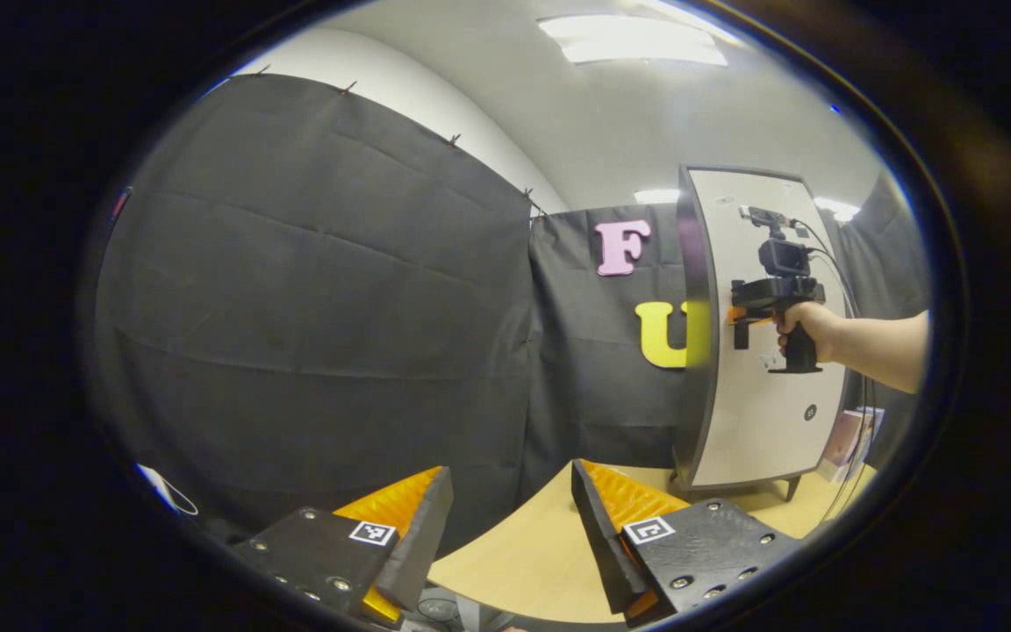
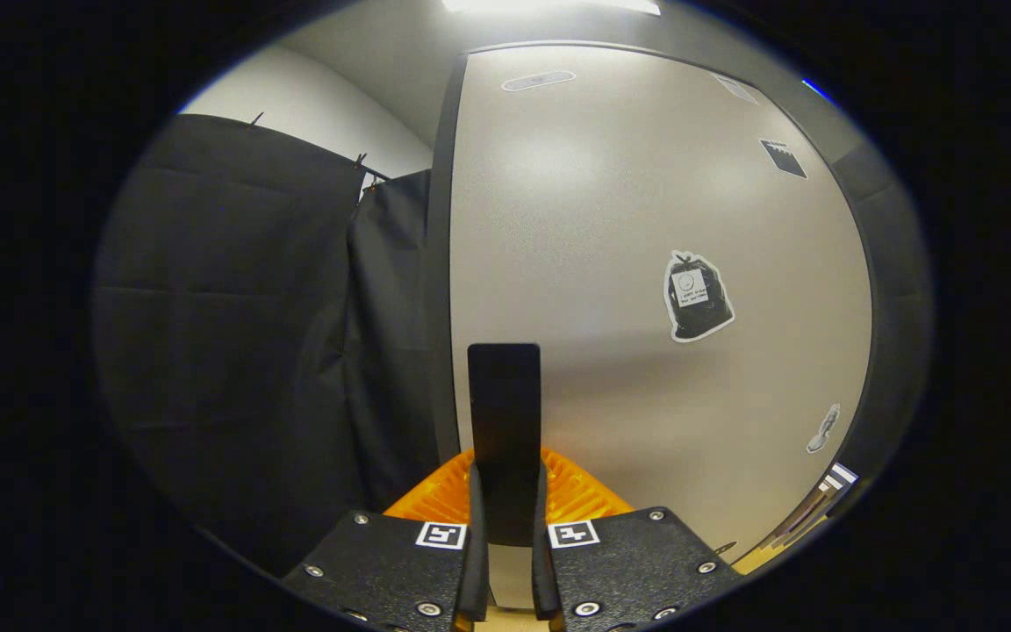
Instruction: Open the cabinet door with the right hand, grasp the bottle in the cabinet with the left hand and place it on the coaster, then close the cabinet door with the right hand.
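Note:
The pale cabinet door (image 1: 756, 421) stands upright at the right of the left gripper view, on a wooden table (image 1: 541, 549). A hand (image 1: 808, 325) holds my right gripper (image 1: 741, 323) against the door near its dark left edge. In the right gripper view the door (image 2: 628, 219) is very close, and my right gripper (image 2: 505, 500) is shut on its black upright handle (image 2: 504, 404). My left gripper (image 1: 510, 474) hovers open over the table's near edge, left of the cabinet, with nothing between its fingers. The door hides the cabinet's inside.
Black cloth walls (image 1: 312, 290) close the booth behind and to the left. The cabinet stands on short legs (image 1: 793, 485). Cables (image 1: 848, 298) trail from the right gripper. Some flat items (image 1: 852, 434) lie on the table behind the cabinet. Stickers (image 2: 696, 297) mark the door.

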A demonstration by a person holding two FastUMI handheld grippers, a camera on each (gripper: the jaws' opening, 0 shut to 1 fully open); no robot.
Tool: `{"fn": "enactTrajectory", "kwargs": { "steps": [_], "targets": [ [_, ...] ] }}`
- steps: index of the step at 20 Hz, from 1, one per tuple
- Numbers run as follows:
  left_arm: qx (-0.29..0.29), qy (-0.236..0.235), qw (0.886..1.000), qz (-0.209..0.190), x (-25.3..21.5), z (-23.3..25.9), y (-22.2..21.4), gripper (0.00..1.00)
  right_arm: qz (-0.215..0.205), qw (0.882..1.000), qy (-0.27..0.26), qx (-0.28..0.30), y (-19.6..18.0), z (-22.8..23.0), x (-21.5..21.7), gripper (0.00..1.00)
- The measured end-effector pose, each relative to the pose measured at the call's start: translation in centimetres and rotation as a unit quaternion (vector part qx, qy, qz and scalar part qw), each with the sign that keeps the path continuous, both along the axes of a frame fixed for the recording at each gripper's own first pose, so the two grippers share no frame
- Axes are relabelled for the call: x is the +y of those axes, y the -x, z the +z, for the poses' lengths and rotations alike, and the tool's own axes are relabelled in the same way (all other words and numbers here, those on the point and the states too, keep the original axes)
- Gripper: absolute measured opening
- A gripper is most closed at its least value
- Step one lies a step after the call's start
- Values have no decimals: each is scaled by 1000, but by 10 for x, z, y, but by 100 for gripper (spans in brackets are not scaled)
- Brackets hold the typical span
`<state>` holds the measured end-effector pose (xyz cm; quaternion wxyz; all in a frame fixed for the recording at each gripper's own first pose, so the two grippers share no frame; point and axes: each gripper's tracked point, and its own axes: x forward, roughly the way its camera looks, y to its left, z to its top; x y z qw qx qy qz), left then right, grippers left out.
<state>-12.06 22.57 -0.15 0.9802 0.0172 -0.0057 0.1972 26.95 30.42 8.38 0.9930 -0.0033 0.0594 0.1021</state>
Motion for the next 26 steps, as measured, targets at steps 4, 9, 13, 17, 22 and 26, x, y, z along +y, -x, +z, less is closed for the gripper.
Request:
{"fn": "enactTrajectory", "kwargs": {
  "steps": [4,9,13,17,22,26],
  "targets": [
    [-4,0,1000,-19,-13,1,-13,75,12,1000,-3,6,7,2,0,19],
    [-9,3,999,-45,-34,1,-27,78,38,999,2,10,17,3,-2,19],
    [-8,2,998,-69,-53,2,-43,78,61,998,-5,13,23,4,-3,17],
    [-10,-4,996,-93,-72,5,-63,75,73,997,-6,9,32,6,-5,17],
    [-18,-6,993,-114,-88,6,-75,78,85,996,-14,16,35,4,-10,17],
    [-18,2,992,-127,-93,3,-75,82,96,995,-18,21,42,5,-13,17]
  ]
}}
